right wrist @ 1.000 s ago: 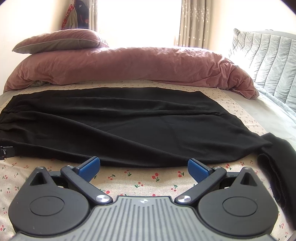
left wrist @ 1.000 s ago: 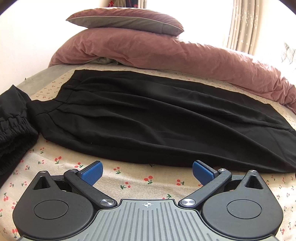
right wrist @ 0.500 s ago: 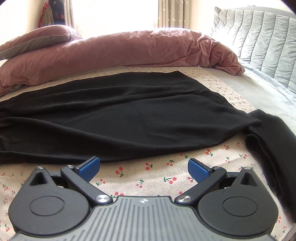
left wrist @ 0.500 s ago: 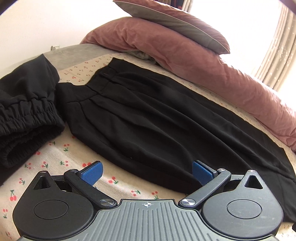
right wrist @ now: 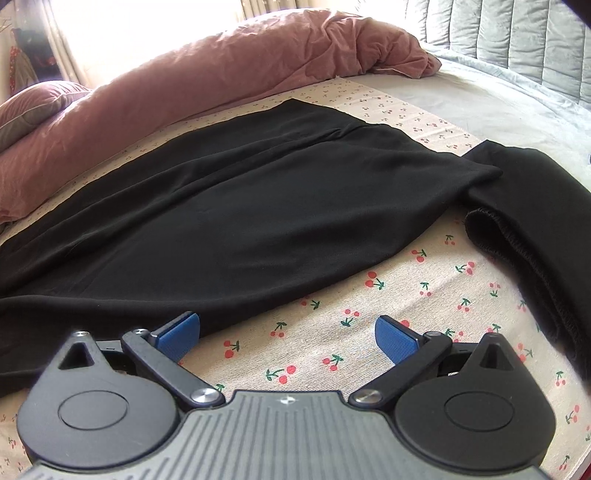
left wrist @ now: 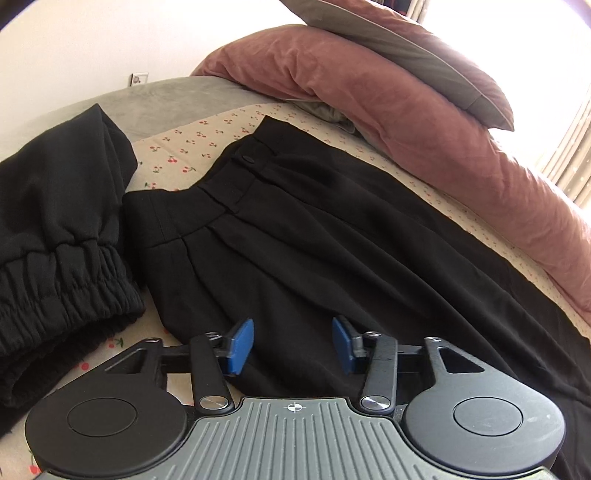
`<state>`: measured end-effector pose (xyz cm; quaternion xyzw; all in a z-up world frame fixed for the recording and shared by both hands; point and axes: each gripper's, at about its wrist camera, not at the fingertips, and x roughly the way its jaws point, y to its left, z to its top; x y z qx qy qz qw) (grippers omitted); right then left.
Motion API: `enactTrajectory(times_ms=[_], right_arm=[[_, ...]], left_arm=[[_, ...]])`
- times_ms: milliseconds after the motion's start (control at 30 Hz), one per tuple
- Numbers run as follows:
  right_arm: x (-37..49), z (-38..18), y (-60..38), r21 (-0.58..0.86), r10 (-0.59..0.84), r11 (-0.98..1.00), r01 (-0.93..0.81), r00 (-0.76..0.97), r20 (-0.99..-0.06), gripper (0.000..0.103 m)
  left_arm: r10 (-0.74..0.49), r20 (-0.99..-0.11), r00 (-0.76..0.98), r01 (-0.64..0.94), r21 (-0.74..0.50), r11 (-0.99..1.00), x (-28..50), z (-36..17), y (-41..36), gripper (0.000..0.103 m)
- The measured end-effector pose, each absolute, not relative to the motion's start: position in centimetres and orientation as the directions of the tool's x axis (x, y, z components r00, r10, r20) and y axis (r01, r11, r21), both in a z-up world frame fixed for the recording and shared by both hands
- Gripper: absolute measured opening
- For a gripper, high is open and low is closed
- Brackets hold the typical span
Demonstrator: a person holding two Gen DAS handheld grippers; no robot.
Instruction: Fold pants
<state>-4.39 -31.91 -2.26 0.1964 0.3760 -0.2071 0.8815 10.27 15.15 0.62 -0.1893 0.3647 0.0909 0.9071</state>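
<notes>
Black pants [left wrist: 332, 236] lie flat across the cherry-print sheet, folded lengthwise, with the buttoned waistband [left wrist: 236, 177] at the left. My left gripper [left wrist: 291, 345] is open, its blue pads partly closed in, low over the pants' near edge just below the waist. In the right wrist view the leg end of the pants [right wrist: 280, 206] spreads ahead. My right gripper [right wrist: 286, 334] is wide open above the sheet at the pants' near edge; its left pad sits at the fabric's hem.
Another black garment with an elastic cuff [left wrist: 59, 236] lies left of the waist. A second black garment [right wrist: 532, 221] lies right of the leg ends. A pink duvet [left wrist: 424, 122] and pillow [left wrist: 406, 48] line the far side. A grey headboard [right wrist: 517, 33] stands at right.
Both grippers moved forward and down toward the pants. The left swung toward the waist and its jaws narrowed. The right swung toward the leg ends and stayed wide open.
</notes>
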Motion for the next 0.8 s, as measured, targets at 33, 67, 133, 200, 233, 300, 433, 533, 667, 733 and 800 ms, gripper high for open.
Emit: enactTrajectory(times_ms=[33,67,133,200,233,300,433,533,667,733,800], right_arm=[[-4.2,-2.3,-32.3,0.214,-0.201,0.831,0.514,0.635,-0.746,0.099],[-4.1,-2.4,-32.5,0.234,-0.187,0.825,0.515,0.638,-0.747,0.099],[-3.7,-2.4,-32.9,0.264,-0.166,0.815,0.515,0.645,-0.746,0.099],[-3.1,-2.4,-33.0,0.266,-0.156,0.818,0.509,0.642,-0.751,0.099],[-2.7,-2.5,-33.1,0.261,-0.153,0.823,0.505,0.639,-0.754,0.099],[-2.0,-2.5,-33.7,0.251,-0.162,0.821,0.513,0.631,-0.758,0.099],[-1.4,-3.0,-36.2,0.237,-0.220,0.765,0.599,0.589,-0.778,0.097],[-0.9,-3.6,-37.4,0.220,-0.248,0.738,0.637,0.561,-0.790,0.092],[-0.5,-3.6,-36.6,0.135,-0.324,0.750,0.647,0.538,-0.778,0.065],[-0.5,-3.5,-36.6,0.114,-0.351,0.752,0.649,0.541,-0.765,0.040],[-0.8,-3.4,-36.9,0.118,-0.364,0.740,0.663,0.541,-0.758,0.016]], left_arm=[[0.038,-0.698,0.715,-0.313,-0.271,0.910,10.5,0.6,15.4,0.038],[0.042,-0.698,0.715,-0.324,-0.276,0.905,10.7,0.6,15.7,0.038],[0.042,-0.704,0.709,-0.350,-0.299,0.888,10.8,0.2,16.5,0.044],[0.041,-0.724,0.688,-0.381,-0.313,0.870,11.0,-0.5,17.3,0.055],[0.045,-0.733,0.679,-0.402,-0.319,0.858,11.0,-0.8,17.8,0.057],[0.032,-0.744,0.667,-0.423,-0.343,0.838,10.9,-1.2,18.6,0.057],[0.047,-0.737,0.675,-0.451,-0.361,0.816,11.6,-1.4,20.0,0.053],[0.009,-0.737,0.676,-0.431,-0.385,0.816,12.7,-2.2,20.6,0.022],[-0.040,-0.698,0.715,-0.411,-0.466,0.783,12.6,-2.5,22.1,0.000],[-0.012,-0.675,0.738,-0.392,-0.443,0.806,12.0,-1.5,22.1,0.000],[0.026,-0.667,0.745,-0.399,-0.414,0.818,11.2,-0.8,22.1,0.000]])
